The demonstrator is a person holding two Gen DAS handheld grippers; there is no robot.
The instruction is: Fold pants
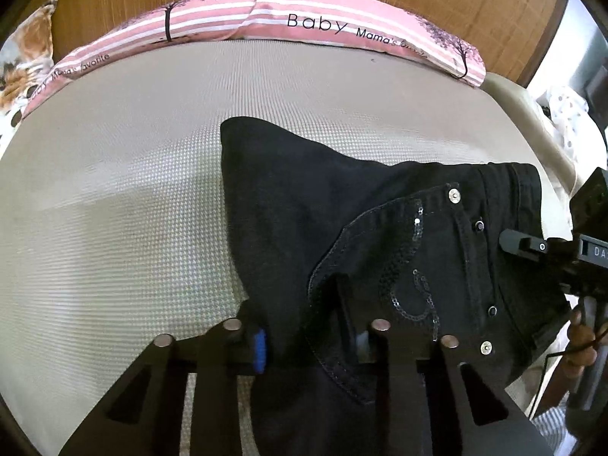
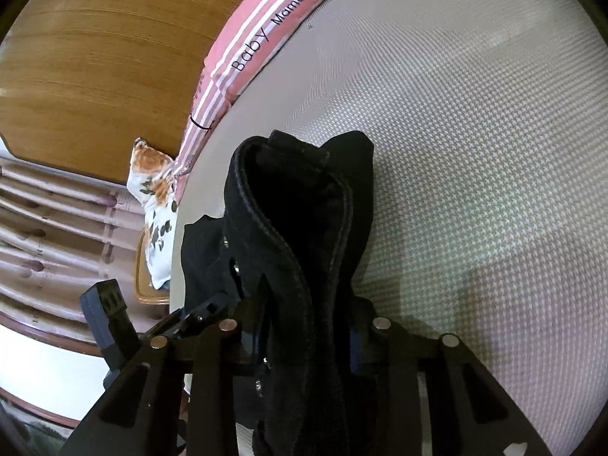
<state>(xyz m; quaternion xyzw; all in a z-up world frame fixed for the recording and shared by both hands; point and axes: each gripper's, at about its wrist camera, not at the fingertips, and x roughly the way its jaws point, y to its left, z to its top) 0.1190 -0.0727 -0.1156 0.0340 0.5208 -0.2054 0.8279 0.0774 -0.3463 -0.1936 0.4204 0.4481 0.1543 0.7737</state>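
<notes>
Black pants (image 1: 380,228) bunched near bed (image 1: 114,190) edge, clamped in left gripper (image 1: 307,338) and right gripper (image 2: 304,326) jaws, folding barely begun.

The lower part of the black pants (image 1: 342,228) runs off the bottom edge of the left wrist view, and their legs cannot be seen; the cloth covers the inner face of the left gripper's (image 1: 309,342) right finger. In the right wrist view the bunched waistband (image 2: 288,205) hides the right gripper's (image 2: 307,345) fingertips; the pink pillow's (image 2: 266,26) lettering is cut off at the top edge.
</notes>
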